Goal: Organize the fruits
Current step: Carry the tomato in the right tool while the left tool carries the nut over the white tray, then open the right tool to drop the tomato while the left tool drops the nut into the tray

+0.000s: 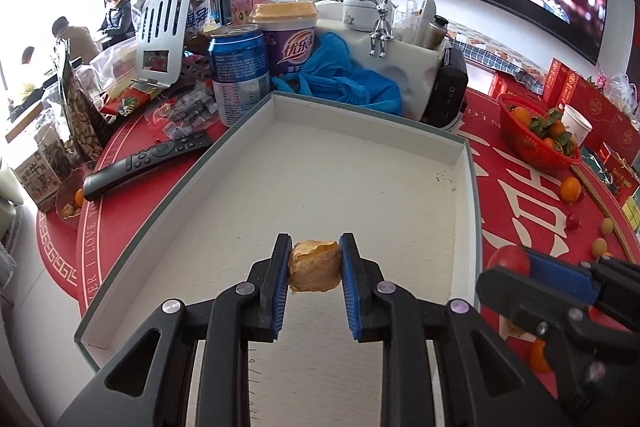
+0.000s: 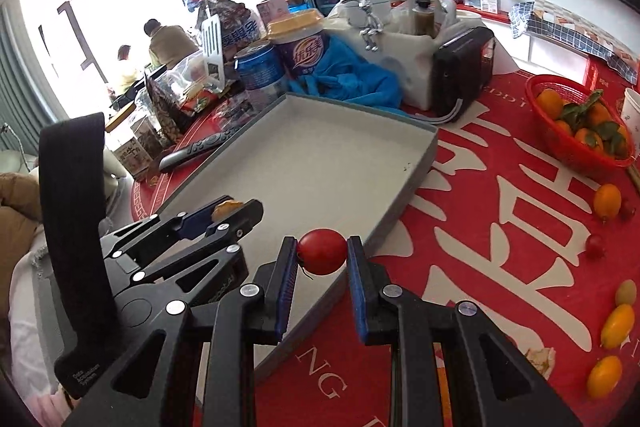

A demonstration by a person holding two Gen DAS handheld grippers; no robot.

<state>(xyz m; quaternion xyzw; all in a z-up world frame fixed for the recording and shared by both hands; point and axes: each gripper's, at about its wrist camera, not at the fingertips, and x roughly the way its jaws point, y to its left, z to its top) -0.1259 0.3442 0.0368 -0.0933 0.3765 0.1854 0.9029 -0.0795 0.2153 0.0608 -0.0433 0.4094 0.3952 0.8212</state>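
My left gripper (image 1: 315,269) is shut on a tan, papery husked fruit (image 1: 315,271), held over the near part of the shallow grey tray (image 1: 466,163). My right gripper (image 2: 322,251) is shut on a red cherry tomato (image 2: 322,251), hovering over the tray's (image 2: 416,183) right rim. In the left wrist view the right gripper (image 1: 532,267) shows at the right with the tomato (image 1: 507,259). In the right wrist view the left gripper (image 2: 230,211) shows at the left with the husked fruit (image 2: 226,207). Loose small orange, yellow and red fruits (image 2: 607,201) lie on the red cloth to the right.
A red basket of oranges (image 2: 576,123) stands at the right rear beside a paper cup (image 1: 576,125). Behind the tray stand a blue can (image 1: 239,75), a purple cup (image 1: 290,39), a blue cloth (image 1: 348,75), a remote (image 1: 148,163) and snack bags. People sit far left.
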